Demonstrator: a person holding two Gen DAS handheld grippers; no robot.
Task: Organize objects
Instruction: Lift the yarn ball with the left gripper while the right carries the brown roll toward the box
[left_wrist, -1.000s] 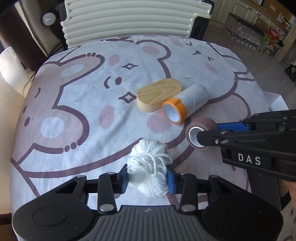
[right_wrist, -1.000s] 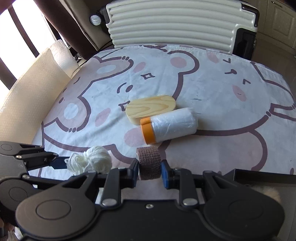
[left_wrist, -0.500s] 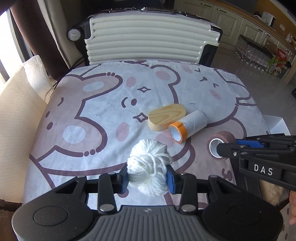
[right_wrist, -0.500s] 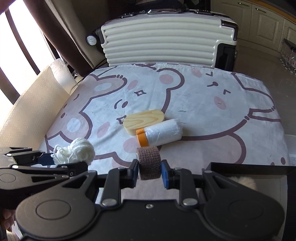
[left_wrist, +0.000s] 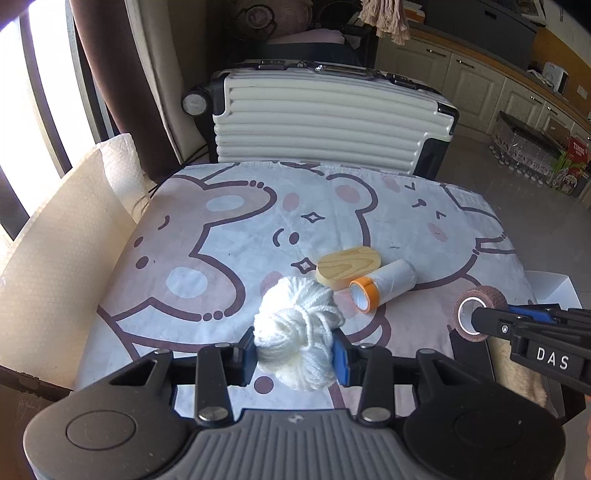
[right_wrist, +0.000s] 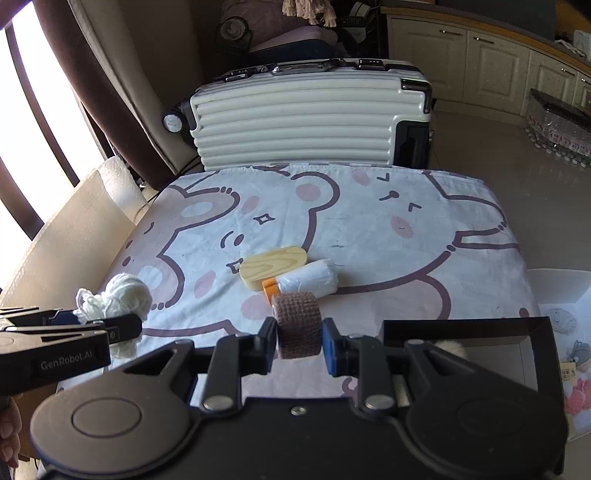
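Note:
My left gripper (left_wrist: 295, 349) is shut on a ball of white yarn (left_wrist: 297, 332), held above the near edge of the table. In the right wrist view the same yarn (right_wrist: 127, 297) shows at the left, in the left gripper (right_wrist: 110, 328). My right gripper (right_wrist: 298, 341) is shut on a brown bandage roll (right_wrist: 296, 323), also lifted off the cloth. In the left wrist view that roll (left_wrist: 478, 308) sits at the tip of the right gripper (left_wrist: 484, 319). A wooden oval box (left_wrist: 349, 267) and a white roll with an orange end (left_wrist: 384, 286) lie side by side on the table.
The table wears a bear-print cloth (left_wrist: 221, 236). A white ribbed suitcase (left_wrist: 328, 123) stands behind its far edge. A dark open box (right_wrist: 465, 332) and a white tray (right_wrist: 561, 291) with small items sit at the right. Pale padded wrapping (left_wrist: 55, 240) borders the left side.
Both grippers have risen and drawn back from the table with their loads. The table looks smaller and the suitcase and room behind it have come into view.

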